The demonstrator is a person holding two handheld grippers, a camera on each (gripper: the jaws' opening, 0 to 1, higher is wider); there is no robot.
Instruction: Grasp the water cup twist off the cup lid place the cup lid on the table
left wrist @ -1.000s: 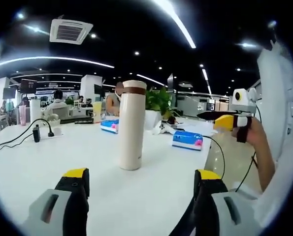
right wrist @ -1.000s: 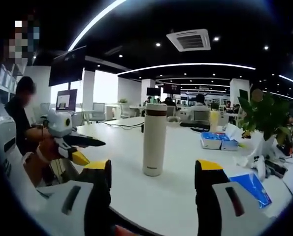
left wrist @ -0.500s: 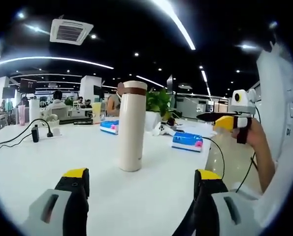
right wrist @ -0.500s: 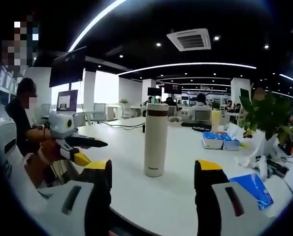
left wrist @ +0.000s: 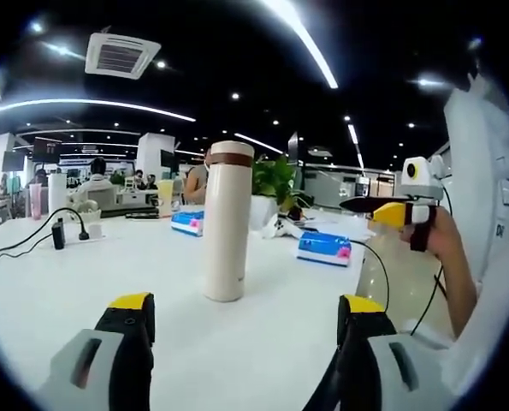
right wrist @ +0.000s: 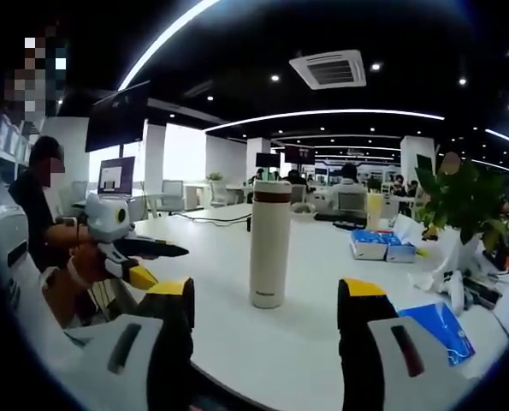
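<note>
On the white table (left wrist: 263, 325) stands the water cup (left wrist: 226, 221), a tall cream-coloured cylinder, upright, with a brown band just under its rounded cup lid (left wrist: 229, 147), which is still screwed on. In the right gripper view the same water cup (right wrist: 269, 242) rises near the middle of the table (right wrist: 305, 334), its lid (right wrist: 272, 186) on top. The left gripper (left wrist: 241, 321) hangs short of the cup with its yellow-tipped jaws spread wide and nothing between them. The right gripper (right wrist: 264, 304) is likewise wide open and empty, well apart from the cup. Each gripper also appears in the other's view: the right gripper (left wrist: 389, 208) at the far right, held in a hand (left wrist: 442, 233), and the left gripper (right wrist: 147, 257) at the left. Behind the cup lie blue tissue packs (left wrist: 325, 247), a green plant (left wrist: 277, 178) and a black cable (left wrist: 32, 240). Compared with a second ago, almost nothing has changed: the cup stands in the same spot, both grippers stay open, and the views have only drifted slightly.
</note>
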